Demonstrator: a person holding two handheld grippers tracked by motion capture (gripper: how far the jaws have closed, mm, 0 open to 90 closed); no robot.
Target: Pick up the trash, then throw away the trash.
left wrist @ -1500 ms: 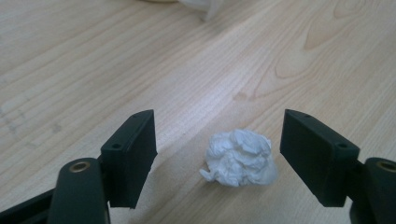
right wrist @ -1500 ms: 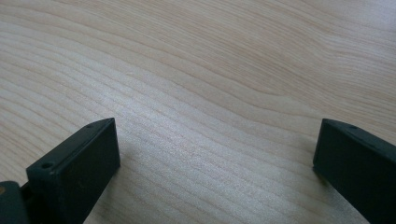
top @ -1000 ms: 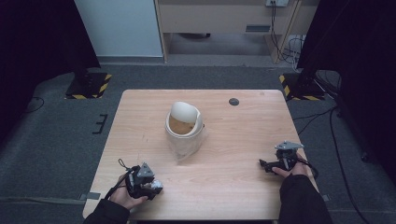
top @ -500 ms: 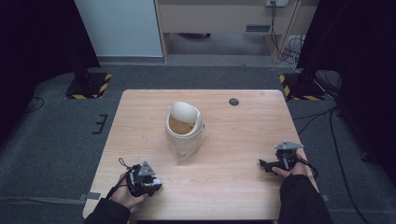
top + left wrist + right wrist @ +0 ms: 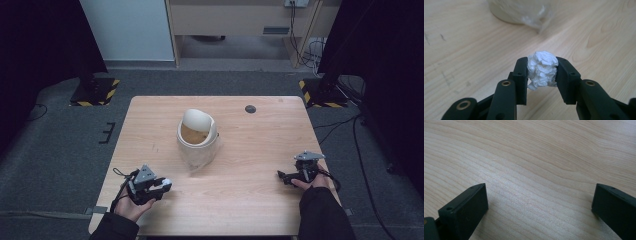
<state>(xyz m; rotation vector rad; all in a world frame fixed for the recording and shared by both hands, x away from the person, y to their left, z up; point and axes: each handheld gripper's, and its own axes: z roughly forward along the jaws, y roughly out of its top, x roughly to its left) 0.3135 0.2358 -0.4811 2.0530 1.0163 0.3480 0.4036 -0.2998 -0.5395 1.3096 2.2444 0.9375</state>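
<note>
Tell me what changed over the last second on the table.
The left hand-held gripper has just been closing and now clamps the crumpled white paper ball between its jaws, near the table's front left corner. The right hand-held gripper kept still with its jaws open and nothing between them, and the lined white bin stayed at mid-table.

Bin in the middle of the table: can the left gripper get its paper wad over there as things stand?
Probably yes. The left gripper is shut on the paper wad, and only bare table lies between it and the bin, whose mouth is open.
</note>
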